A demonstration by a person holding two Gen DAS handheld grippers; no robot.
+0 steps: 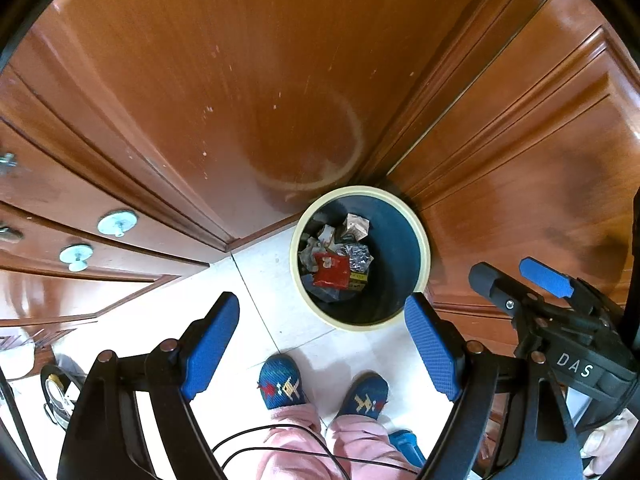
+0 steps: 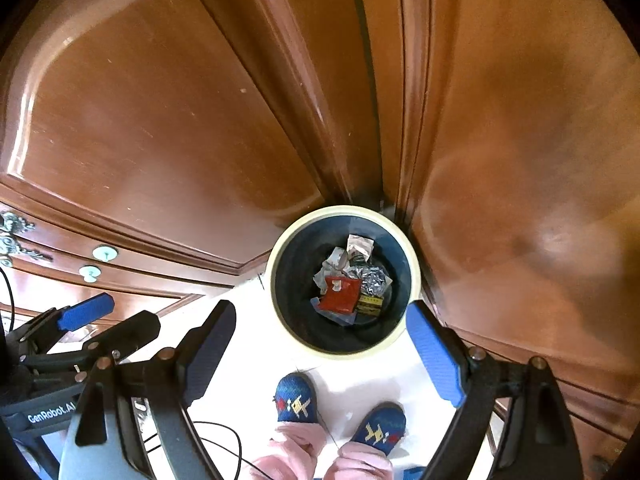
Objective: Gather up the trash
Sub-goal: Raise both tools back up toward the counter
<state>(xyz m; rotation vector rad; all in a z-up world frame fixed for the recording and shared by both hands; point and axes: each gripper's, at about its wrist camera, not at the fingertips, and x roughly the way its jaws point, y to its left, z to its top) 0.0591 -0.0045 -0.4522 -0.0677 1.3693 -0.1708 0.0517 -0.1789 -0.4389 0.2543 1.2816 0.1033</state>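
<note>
While both grippers point down at the pale tiled floor (image 1: 280,280), the count runs left to right. At the left edge of the left wrist view sit two round pale knobs (image 1: 117,222) on a wooden drawer front. Next comes the left gripper (image 1: 322,344), its two blue pads spread apart with nothing between them. Below it, at lower centre, stand two blue patterned slippers (image 1: 282,386) under pink trouser legs. Right of centre is one round bin (image 1: 420,236) with a cream rim, tucked against the wooden cabinet; inside lie a red packet (image 1: 331,271), a crumpled silver wrapper (image 1: 359,257) and other scraps. Furthest right, the right gripper (image 2: 320,354) also stands released and empty.
</note>
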